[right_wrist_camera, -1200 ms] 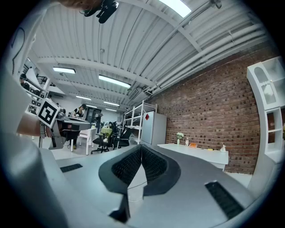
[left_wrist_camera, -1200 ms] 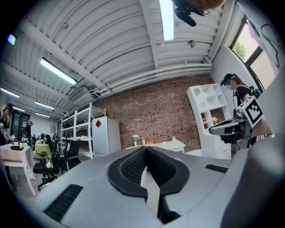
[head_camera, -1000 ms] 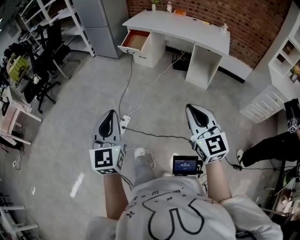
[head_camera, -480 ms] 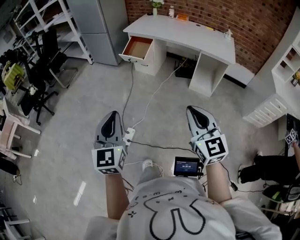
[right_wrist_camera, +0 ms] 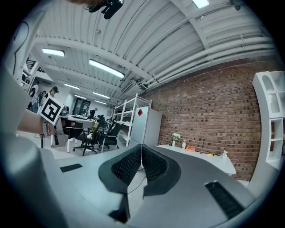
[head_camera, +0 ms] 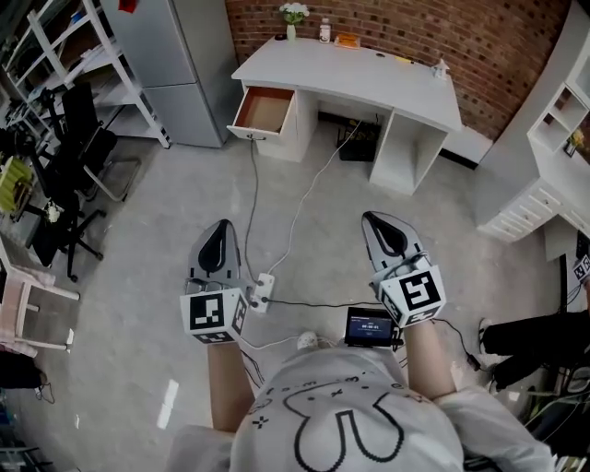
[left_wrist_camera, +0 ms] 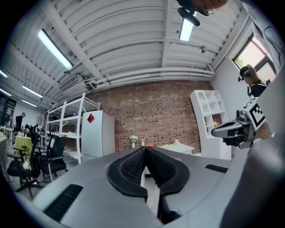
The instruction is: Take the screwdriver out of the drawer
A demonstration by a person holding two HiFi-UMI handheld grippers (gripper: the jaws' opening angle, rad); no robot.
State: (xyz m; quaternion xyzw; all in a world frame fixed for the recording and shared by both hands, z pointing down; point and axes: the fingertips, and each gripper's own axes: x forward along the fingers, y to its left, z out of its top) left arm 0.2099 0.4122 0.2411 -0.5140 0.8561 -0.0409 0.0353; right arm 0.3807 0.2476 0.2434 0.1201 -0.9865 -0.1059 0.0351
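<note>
No writing reads: the small screen [head_camera: 369, 325] at your waist shows text too small to read, and the tall cabinet [left_wrist_camera: 95, 133] carries only a red diamond sticker [left_wrist_camera: 90, 118].

Count:
- two hand-held grippers, each with a marker cube [head_camera: 213, 313] bearing square black-and-white markers
- one white surface [head_camera: 355, 74]
- one open drawer [head_camera: 264, 112]
- one power strip [head_camera: 265, 289] on the floor [head_camera: 147, 240]
- one vase of flowers [head_camera: 292, 16]

Your left hand-held gripper [head_camera: 219, 230] has its jaws pressed together with nothing between them. Your right hand-held gripper [head_camera: 376, 224] is likewise closed and empty. You hold both over the floor, well apart from the drawer.

The drawer is pulled out at the surface's left end, brown inside showing. The screwdriver is too small to make out in it, so its pointing and long axis can't be told.
</note>
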